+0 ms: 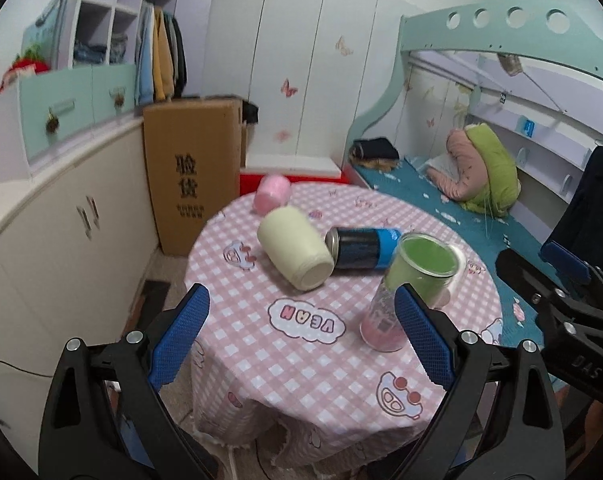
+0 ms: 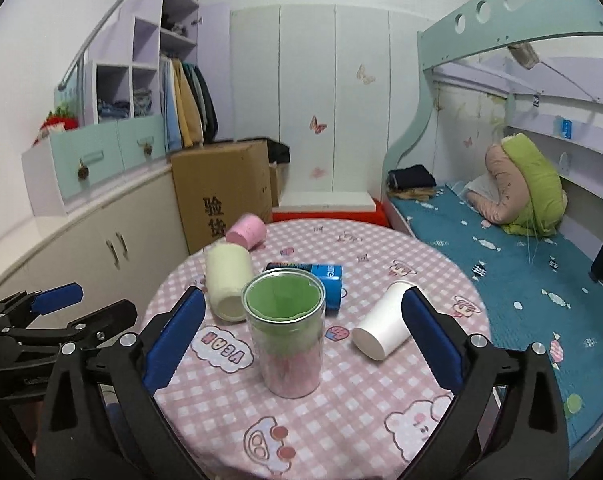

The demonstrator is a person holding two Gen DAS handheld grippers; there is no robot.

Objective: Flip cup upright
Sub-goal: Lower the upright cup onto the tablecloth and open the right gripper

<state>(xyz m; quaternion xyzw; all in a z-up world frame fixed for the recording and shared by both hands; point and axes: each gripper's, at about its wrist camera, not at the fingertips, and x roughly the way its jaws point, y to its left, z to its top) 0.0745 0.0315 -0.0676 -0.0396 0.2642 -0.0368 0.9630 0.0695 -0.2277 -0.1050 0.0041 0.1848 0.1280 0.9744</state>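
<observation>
Right wrist view shows your right gripper point(image 2: 301, 328) spread wide with nothing in it, hanging over the near edge of the round table point(image 2: 441, 248). The clear cup with the green lining point(image 2: 284, 332) stands between your two blue pads, mouth up, so it needs no flip. It touches neither pad.

Look to about 2 o'clock from that cup. The white paper cup point(image 2: 383, 330) lies on its side there, its flat bottom pointing toward you and its mouth hidden behind your right pad. I think this is the cup you must stand up, since it is closest to your right gripper.

At 11 o'clock the cream cup point(image 2: 226, 284) lies tipped over too, and past it at the far edge the pink cup point(image 2: 246, 232) is also down. The blue can point(image 2: 321, 276) lies flat just behind the clear cup, next to the cream cup.

Your left gripper point(image 1: 301, 320) is also spread wide and holds nothing. It waits low at the near edge, maybe so it stays out of the way.

Be careful: a cup on its side can roll, so reach around the clear cup and do not bump it.
</observation>
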